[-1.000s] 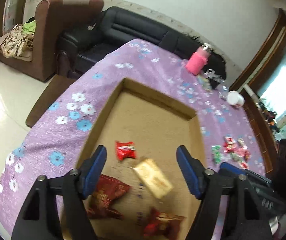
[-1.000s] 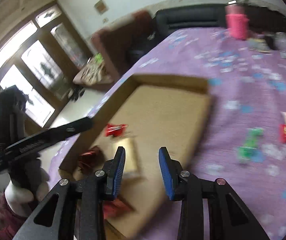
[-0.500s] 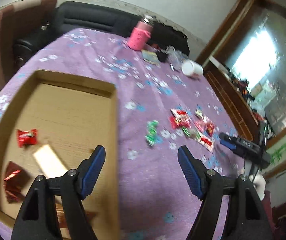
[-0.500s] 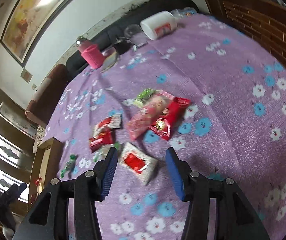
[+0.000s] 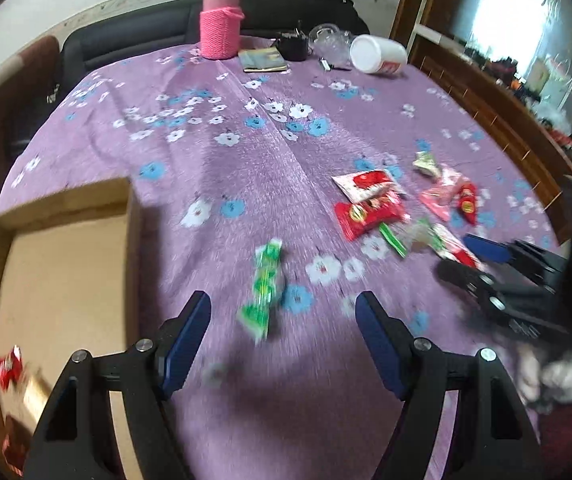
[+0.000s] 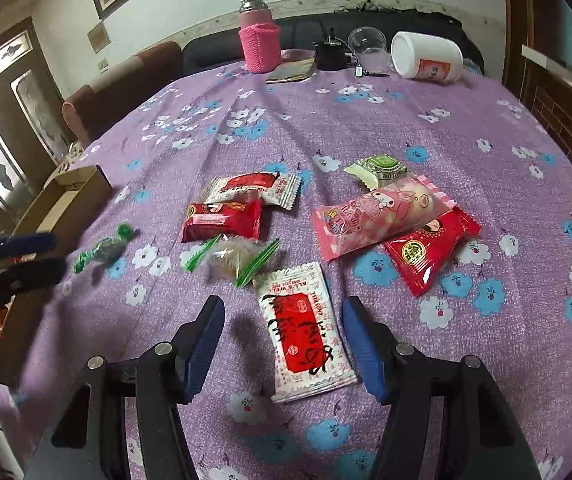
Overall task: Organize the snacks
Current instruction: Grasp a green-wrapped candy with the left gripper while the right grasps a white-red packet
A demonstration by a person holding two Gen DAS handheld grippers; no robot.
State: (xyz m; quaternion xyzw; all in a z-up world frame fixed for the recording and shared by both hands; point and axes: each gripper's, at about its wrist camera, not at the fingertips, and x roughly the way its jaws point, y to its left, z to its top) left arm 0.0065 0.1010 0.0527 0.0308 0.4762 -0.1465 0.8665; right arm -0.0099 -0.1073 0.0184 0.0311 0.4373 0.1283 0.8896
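My left gripper [image 5: 282, 308] is open and hovers low over the purple floral cloth, with a green candy packet [image 5: 266, 284] lying between its fingers, untouched. The cardboard box [image 5: 130, 216] is to its left and holds red snacks [image 5: 6, 368]. My right gripper [image 6: 284, 312] has its jaws opening around a white-and-red packet [image 6: 305, 328] that lies flat on the cloth; the pads stand apart from it. Beyond it lie a clear green-edged packet [image 6: 234, 258], a red packet [image 6: 222, 220], a pink packet [image 6: 381, 212] and another red packet [image 6: 429, 248].
At the table's far edge stand a pink-sleeved bottle [image 6: 260, 46], a black object [image 6: 329, 56], a clear cup [image 6: 365, 44] and a white jar [image 6: 425, 60] on its side. A black sofa sits behind. The left gripper [image 6: 14, 252] shows at the right wrist view's left edge.
Both grippers swung away from the cardboard box to the loose snacks on the cloth. The right jaws widened. The left gripper now sits over the green candy.
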